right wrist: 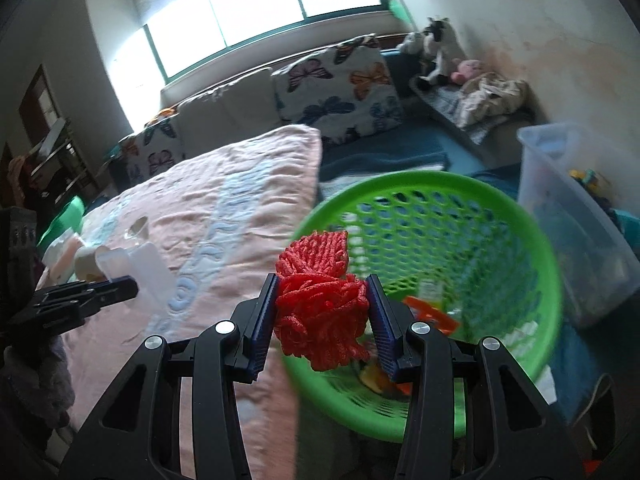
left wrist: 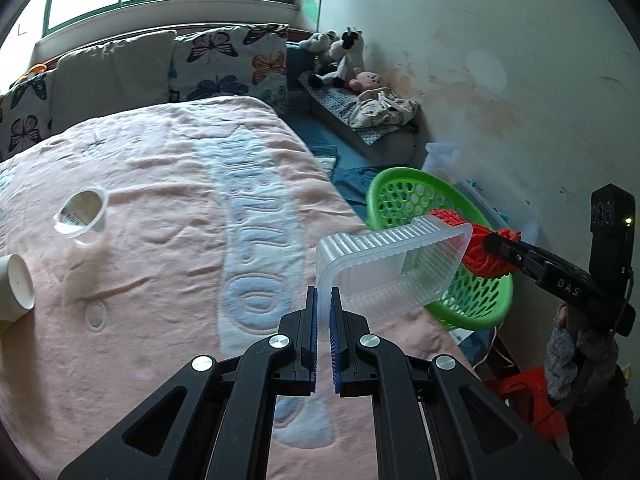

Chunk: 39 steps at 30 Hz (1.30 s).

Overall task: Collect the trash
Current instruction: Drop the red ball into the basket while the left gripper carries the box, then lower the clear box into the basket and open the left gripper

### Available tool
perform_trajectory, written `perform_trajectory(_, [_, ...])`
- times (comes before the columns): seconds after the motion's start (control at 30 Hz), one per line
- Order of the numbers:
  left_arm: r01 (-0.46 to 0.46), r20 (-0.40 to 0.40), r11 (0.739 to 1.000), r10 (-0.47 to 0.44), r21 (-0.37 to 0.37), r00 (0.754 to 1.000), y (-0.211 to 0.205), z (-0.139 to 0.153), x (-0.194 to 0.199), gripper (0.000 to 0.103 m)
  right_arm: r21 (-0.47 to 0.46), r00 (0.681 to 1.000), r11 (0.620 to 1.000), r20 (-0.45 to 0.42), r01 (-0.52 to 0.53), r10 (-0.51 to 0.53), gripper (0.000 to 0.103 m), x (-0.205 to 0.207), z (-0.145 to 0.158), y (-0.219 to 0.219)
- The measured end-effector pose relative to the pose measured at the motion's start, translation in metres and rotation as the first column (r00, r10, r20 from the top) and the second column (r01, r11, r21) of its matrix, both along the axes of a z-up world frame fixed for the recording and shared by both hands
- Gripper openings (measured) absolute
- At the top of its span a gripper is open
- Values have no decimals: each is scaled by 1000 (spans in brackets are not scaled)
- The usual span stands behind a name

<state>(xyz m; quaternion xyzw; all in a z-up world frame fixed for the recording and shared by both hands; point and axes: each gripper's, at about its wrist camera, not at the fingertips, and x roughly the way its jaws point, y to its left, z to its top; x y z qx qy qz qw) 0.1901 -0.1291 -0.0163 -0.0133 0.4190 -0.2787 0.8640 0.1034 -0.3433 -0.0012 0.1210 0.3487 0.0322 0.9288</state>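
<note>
Now left gripper fingers pinch clear tray rim; right gripper clamps red netting over green basket.

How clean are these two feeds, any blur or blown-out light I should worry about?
Left wrist view: sharp on the clear ribbed plastic tray in the left tongs; window overexposed. Right wrist view: green perforated plastic basket smeared by motion blur, window glare strong, red foam net in the right tongs fairly crisp.

Both claws, left claw and right claw, are black with silver screws and ribbed blue pads; a grey knit sleeve shows.
</note>
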Motion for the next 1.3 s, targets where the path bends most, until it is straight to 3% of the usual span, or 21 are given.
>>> perform_trajectory(0.37, [63, 3, 998, -63, 14, 998, -42, 6, -4, 6, -13, 992, 993, -42, 120, -120, 47, -13, -16, -41])
perform_trajectory(0.47, [75, 3, 997, -75, 19, 997, -53, 7, -3, 6, -11, 987, 989, -52, 151, -151, 51, -15, -21, -50])
perform_trajectory(0.57, [89, 2, 996, -89, 24, 996, -62, 8, -2, 6, 4, 983, 985, -61, 171, -171, 62, -17, -24, -59])
perform_trajectory(0.83, [120, -1, 992, -120, 43, 993, -90, 6, 2, 6, 23, 981, 982, -55, 187, -185, 65, -26, -24, -66])
perform_trajectory(1.3, [142, -57, 982, -135, 127, 989, -137, -25, 12, 6, 49, 984, 983, -33, 176, -174, 67, -43, -20, -61])
